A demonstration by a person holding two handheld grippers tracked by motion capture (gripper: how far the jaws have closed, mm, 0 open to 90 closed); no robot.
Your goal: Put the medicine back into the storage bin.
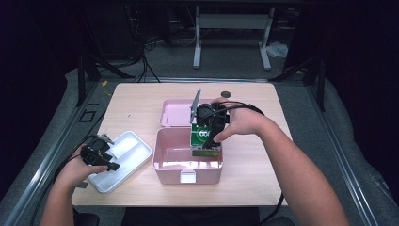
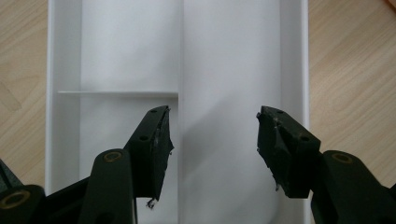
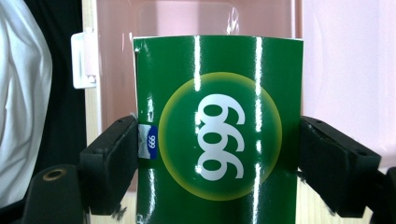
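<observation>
- Gripping the glossy green carton with the yellow disc and white "999" print (image 3: 217, 135), your right gripper (image 1: 210, 134) has its two black jaws pressed flat against the carton's opposite sides, so it is clamped on it.
- In the high view you hold that carton upright over the far right part of the open pink plastic storage box (image 1: 162, 160), its lower edge just inside the box's cavity.
- The box's pink hinged lid (image 1: 171, 113) lies flat on the light wooden table (image 1: 141, 99), touching the box's far edge.
- The box's white front latch (image 1: 187, 177) sits at the middle of its near wall.
- Your left gripper (image 2: 212, 135) hangs over the white plastic divided tray (image 2: 65, 56), jaws spread well apart with nothing between them.
- In the high view that tray (image 1: 136, 155) lies near the table's near left corner, just left of the pink box, with your left hand (image 1: 77, 169) at its near left edge.
- A small dark round disc (image 1: 226, 94) rests near the table's far edge.
</observation>
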